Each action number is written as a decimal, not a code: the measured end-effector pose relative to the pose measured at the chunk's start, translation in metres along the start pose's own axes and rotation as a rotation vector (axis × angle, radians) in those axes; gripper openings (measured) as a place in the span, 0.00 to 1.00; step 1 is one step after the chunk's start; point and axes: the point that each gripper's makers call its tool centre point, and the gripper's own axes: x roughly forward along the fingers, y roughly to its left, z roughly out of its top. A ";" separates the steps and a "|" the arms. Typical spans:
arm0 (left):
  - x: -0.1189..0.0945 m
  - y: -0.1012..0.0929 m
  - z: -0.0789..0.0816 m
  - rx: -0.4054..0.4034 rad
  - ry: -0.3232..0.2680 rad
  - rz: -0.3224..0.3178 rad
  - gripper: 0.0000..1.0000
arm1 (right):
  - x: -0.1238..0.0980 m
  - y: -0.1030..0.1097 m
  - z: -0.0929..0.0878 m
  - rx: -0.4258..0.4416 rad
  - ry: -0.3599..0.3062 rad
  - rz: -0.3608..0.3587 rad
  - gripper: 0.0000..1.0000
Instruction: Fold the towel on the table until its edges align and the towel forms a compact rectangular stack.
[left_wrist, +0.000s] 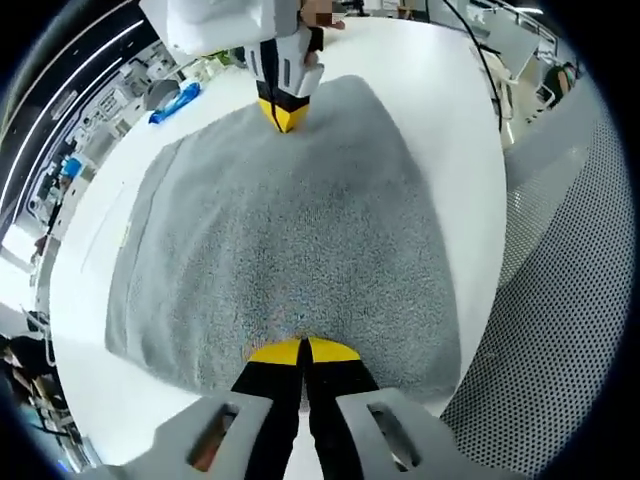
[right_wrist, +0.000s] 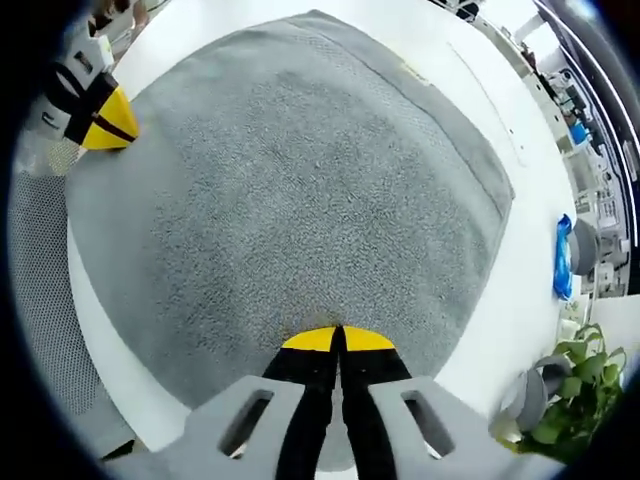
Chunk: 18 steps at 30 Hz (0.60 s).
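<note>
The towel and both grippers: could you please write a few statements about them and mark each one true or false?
1. The towel is grey. True.
2. The left gripper is wide open. False: its jaws are shut at the towel's edge.
3. The right gripper is shut at the towel's edge. True.
4. The towel lies on a black table. False: the table is white.
5. A plant shows in the right gripper view. True.

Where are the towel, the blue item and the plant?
towel (left_wrist: 290, 230), left gripper view, middle of top layer
blue item (right_wrist: 563, 258), right gripper view, its middle
plant (right_wrist: 575, 395), right gripper view, leaves
</note>
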 end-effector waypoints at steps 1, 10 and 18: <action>0.000 0.000 0.000 -0.007 0.001 0.002 0.00 | -0.001 0.000 0.000 -0.010 0.011 -0.005 0.00; 0.000 0.000 0.000 -0.064 0.005 -0.013 0.00 | 0.001 0.000 -0.001 -0.023 0.057 -0.058 0.00; 0.000 0.004 -0.002 -0.143 -0.007 -0.024 0.00 | -0.001 0.001 -0.003 -0.036 0.085 -0.087 0.00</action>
